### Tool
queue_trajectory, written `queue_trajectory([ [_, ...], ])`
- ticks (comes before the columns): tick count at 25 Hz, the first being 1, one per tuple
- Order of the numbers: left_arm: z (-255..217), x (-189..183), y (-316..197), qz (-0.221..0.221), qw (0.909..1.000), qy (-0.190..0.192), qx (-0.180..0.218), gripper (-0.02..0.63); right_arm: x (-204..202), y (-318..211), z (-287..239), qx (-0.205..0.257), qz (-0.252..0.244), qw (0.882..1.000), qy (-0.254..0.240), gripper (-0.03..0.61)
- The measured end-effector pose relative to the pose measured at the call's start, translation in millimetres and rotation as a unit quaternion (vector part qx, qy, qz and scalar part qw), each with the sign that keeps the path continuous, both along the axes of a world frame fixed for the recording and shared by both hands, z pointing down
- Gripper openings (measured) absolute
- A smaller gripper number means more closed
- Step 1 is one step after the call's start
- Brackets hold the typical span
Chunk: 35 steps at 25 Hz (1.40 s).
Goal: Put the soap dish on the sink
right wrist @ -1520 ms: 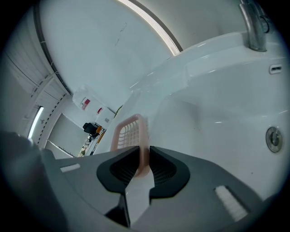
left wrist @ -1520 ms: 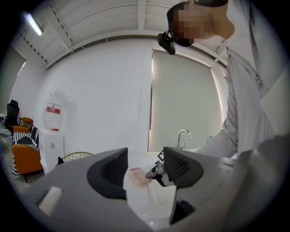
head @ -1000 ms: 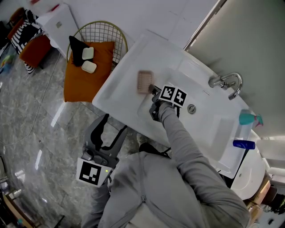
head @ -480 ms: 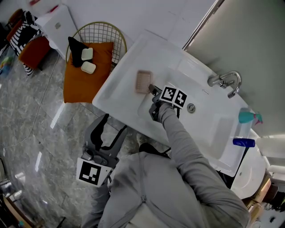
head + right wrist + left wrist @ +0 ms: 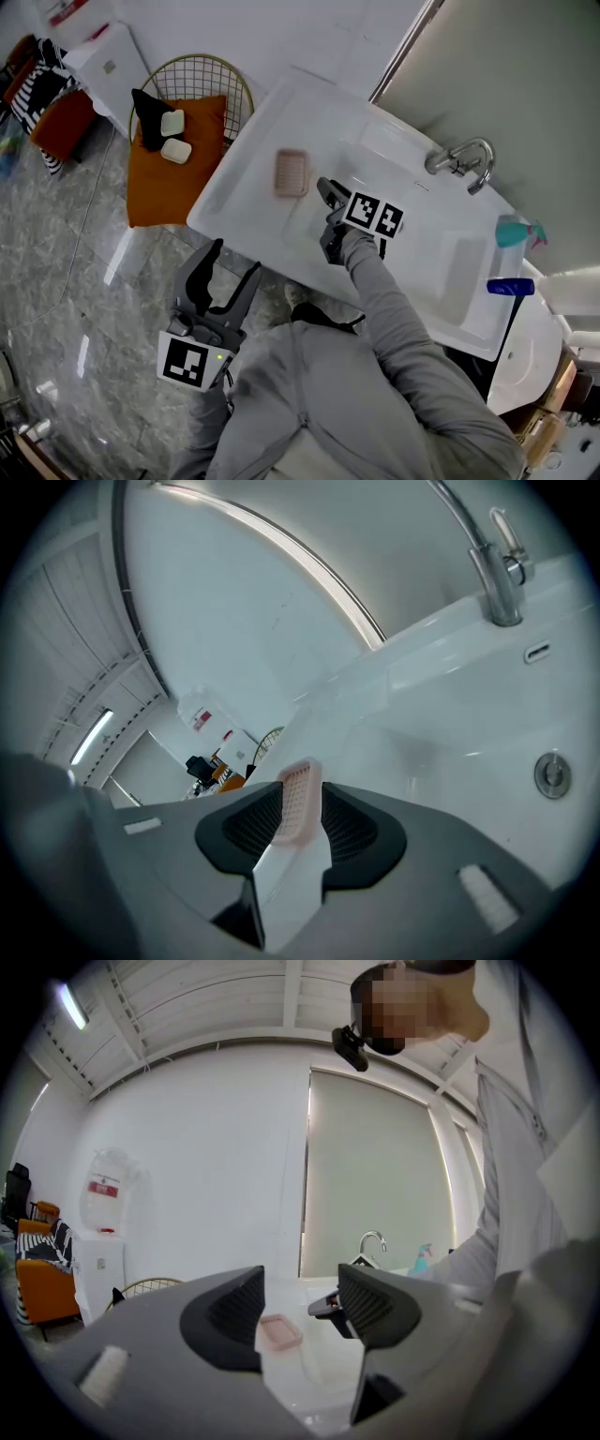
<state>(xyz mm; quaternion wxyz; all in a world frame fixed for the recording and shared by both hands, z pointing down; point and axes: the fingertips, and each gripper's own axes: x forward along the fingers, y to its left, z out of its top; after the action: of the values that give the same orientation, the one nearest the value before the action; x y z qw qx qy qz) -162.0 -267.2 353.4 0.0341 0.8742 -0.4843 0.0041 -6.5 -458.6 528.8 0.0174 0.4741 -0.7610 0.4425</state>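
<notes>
A white sink (image 5: 246,192) stands against a pale wall over a grey marble floor (image 5: 66,309). Its faucet (image 5: 461,161) is at the rear.

**Arm pose**
- The right arm, in a grey sleeve (image 5: 394,300), reaches forward over the basin. The right gripper (image 5: 324,190) points toward the sink's left rim.
- Its fingers are apart and grip nothing. In the right gripper view the dish shows in the gap, beyond the fingertips.
- The left gripper (image 5: 234,262) is low at the person's left side, over the floor and in front of the sink. Its fingers are spread wide and empty, and point toward the sink.

**Soap dish**
- The pink soap dish (image 5: 292,173) lies flat on the sink's left rim with its ribbed face up.
- Its long axis runs roughly from the front edge toward the wall. One long side faces the right gripper.

**Change from the earlier frames**
- One second ago the right fingertips were at the dish's edge. Now they are just beside it, with a narrow strip of white rim between.
- The dish has kept its place on the rim.
- The left gripper's pose is unchanged.
</notes>
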Motion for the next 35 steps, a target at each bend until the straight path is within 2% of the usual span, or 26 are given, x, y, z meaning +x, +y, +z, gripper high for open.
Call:
queue_trajectory([
  [8,-0.2,1.2,-3.9,0.003,0.9999,-0.007,0.008,0.268,9.1,32.1,-47.9,0.073,-0.019,0.997,0.000,0.110],
  [11,-1.7,-2.8,-8.3,-0.001,0.9993,-0.018,0.032,0.268,16.2,44.1,-71.3,0.111,-0.024,0.993,0.013,0.110],
  [16,-3.1,-1.8,-12.0,-0.002,0.9991,-0.021,0.037,0.268,22.0,66.3,-102.8,0.159,-0.035,0.986,0.031,0.110],
  [30,2.3,1.9,-19.1,-0.004,0.9993,-0.022,0.030,0.268,27.2,116.1,-152.2,0.275,-0.032,0.956,0.099,0.110],
  [35,4.3,3.1,-22.9,-0.003,0.9994,-0.021,0.026,0.268,26.0,126.9,-158.1,0.300,-0.032,0.946,0.119,0.110],
])
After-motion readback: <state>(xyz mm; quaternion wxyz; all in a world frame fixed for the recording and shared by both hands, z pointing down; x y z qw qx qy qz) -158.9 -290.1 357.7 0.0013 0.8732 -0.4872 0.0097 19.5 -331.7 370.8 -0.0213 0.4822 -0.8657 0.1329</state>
